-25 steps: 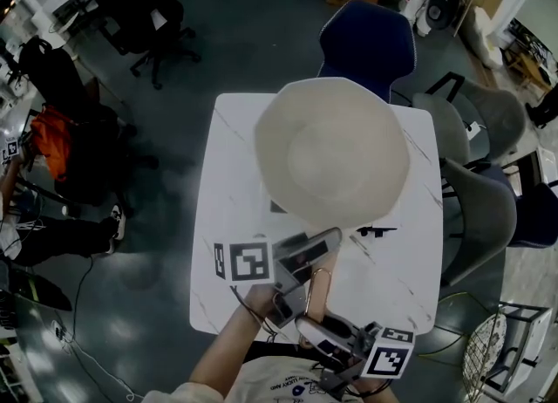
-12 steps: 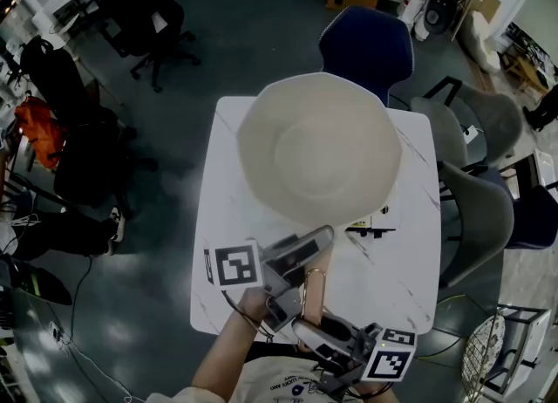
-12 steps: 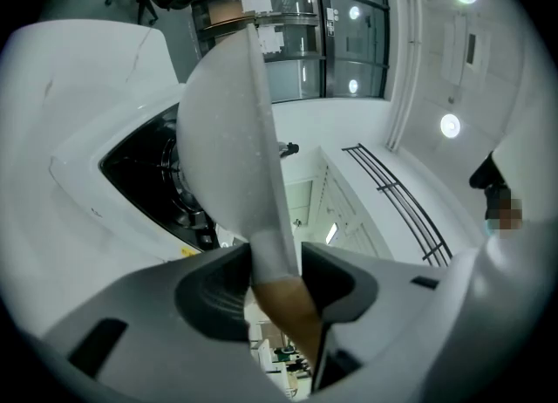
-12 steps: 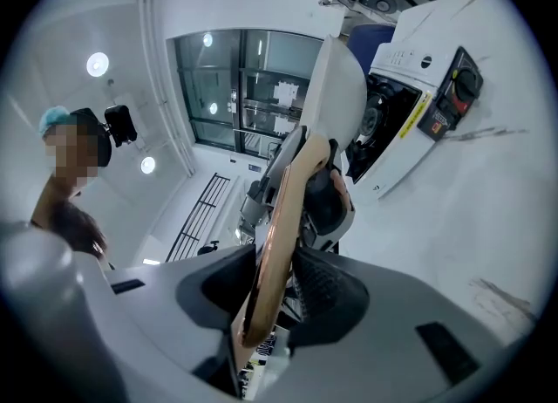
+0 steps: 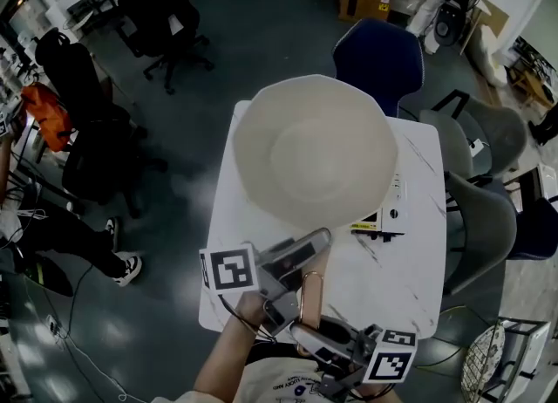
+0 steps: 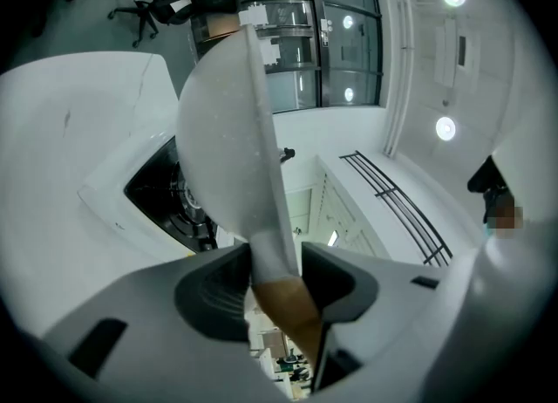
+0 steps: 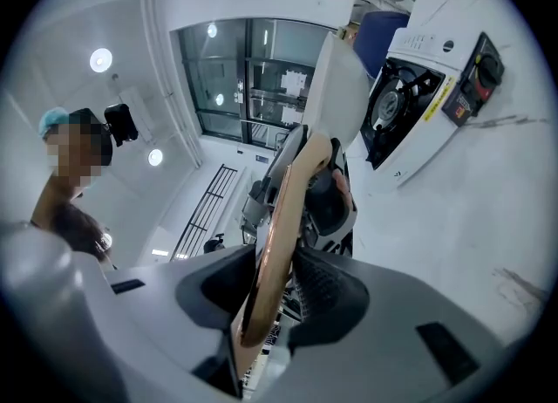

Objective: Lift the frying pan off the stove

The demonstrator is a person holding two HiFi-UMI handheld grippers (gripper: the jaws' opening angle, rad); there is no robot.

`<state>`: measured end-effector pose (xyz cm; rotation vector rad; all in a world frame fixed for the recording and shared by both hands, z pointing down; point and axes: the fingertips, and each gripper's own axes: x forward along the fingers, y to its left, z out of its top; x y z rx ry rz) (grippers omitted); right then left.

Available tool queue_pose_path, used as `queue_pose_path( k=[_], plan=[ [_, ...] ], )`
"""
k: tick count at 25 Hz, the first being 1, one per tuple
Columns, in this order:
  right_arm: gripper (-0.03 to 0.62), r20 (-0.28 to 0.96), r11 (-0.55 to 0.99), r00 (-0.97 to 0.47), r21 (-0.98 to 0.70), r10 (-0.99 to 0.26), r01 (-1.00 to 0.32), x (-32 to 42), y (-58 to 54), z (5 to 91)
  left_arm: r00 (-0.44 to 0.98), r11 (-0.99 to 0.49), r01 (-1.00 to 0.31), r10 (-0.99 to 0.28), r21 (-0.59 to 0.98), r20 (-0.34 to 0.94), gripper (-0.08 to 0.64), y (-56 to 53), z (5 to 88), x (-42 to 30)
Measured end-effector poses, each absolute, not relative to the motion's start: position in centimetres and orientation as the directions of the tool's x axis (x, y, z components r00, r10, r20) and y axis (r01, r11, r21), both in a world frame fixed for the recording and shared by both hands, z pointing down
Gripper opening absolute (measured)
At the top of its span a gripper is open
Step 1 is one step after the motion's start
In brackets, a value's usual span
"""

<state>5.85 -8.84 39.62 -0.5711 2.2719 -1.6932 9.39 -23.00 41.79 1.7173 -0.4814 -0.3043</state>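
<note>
Fingers of the left gripper (image 6: 275,275) are clamped on the handle (image 6: 289,310) where it joins the pan (image 5: 314,148). Fingers of the right gripper (image 7: 279,281) pinch the handle's wooden end, probably to share the weight. The pan looks lifted clear above the tabletop (image 5: 384,283), over its far half. The stove (image 5: 390,218) peeks out near the right edge.

Cream frying pan (image 5: 314,150) over white table (image 5: 394,281)
</note>
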Motion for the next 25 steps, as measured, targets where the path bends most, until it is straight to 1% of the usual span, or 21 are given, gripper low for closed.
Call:
queue_pose_path(
  k=[5,11,20,25],
  plan=[
    [0.140,0.028,0.258,-0.906,-0.954,-0.423,-0.150,4.4,-8.2,39.2,0.862,-0.136,-0.136,-0.504,0.981,0.050,0.178,-22.4,41.3,7.6],
    [0.140,0.019,0.259,-0.918,-0.957,-0.395,-0.131,3.2,-7.2,39.1,0.848,-0.137,-0.150,-0.526,0.979,0.056,0.178,-21.5,41.2,6.0],
    [0.141,0.008,0.262,-0.928,-0.958,-0.372,-0.113,1.8,-6.0,38.2,0.849,-0.178,-0.175,-0.525,0.968,0.057,0.178,-20.5,40.4,4.4],
    [0.141,0.008,0.267,-0.928,-0.957,-0.373,-0.116,1.7,-5.7,38.0,0.849,-0.158,-0.151,-0.526,0.976,0.047,0.178,-20.1,40.0,4.5]
  ],
)
